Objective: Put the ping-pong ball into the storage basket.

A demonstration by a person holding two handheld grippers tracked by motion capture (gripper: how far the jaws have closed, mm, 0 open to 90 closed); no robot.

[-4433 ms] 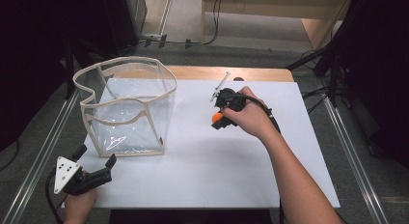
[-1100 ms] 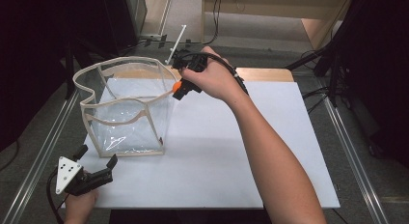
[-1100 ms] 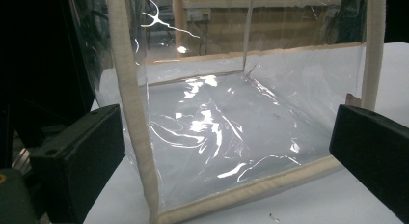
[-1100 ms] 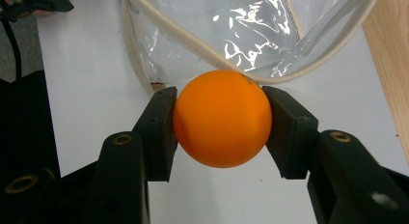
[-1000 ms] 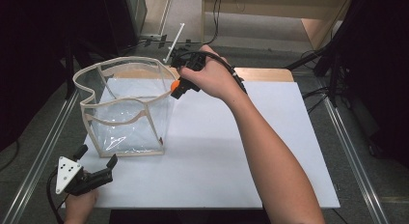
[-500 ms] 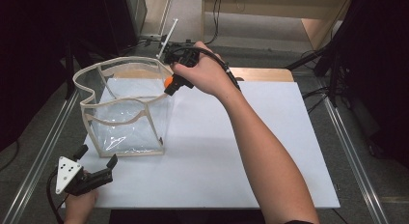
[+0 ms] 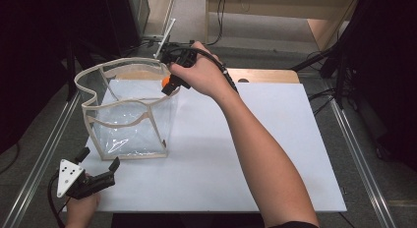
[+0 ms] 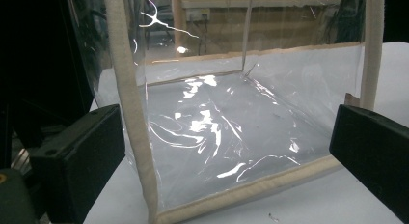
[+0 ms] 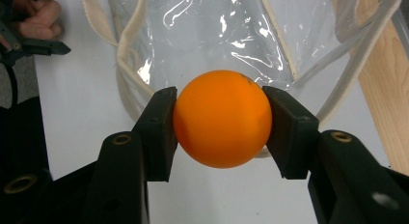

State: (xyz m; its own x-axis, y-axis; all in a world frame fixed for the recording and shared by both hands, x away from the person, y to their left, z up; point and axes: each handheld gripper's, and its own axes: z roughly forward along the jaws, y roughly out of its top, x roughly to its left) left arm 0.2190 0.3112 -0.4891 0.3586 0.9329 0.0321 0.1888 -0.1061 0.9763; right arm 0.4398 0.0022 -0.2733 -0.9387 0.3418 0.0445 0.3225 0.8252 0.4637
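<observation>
White table (image 7: 295, 139) on a dark, cable-strewn floor (image 7: 29, 120).

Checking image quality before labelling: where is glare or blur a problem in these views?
Left gripper view: bright glare streaks on the clear bag, and the near jaws look soft. Right gripper view: the ball is sharp, with glints on the bag behind it. High view: evenly lit table, dark surroundings, and the ball shows as a small speck.

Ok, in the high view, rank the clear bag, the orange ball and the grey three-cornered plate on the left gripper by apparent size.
1. Clear bag, largest by far.
2. Grey three-cornered plate on the left gripper.
3. Orange ball, smallest; the right gripper partly hides it and it sits farther from the camera, so its place below the plate is unsure.
</observation>
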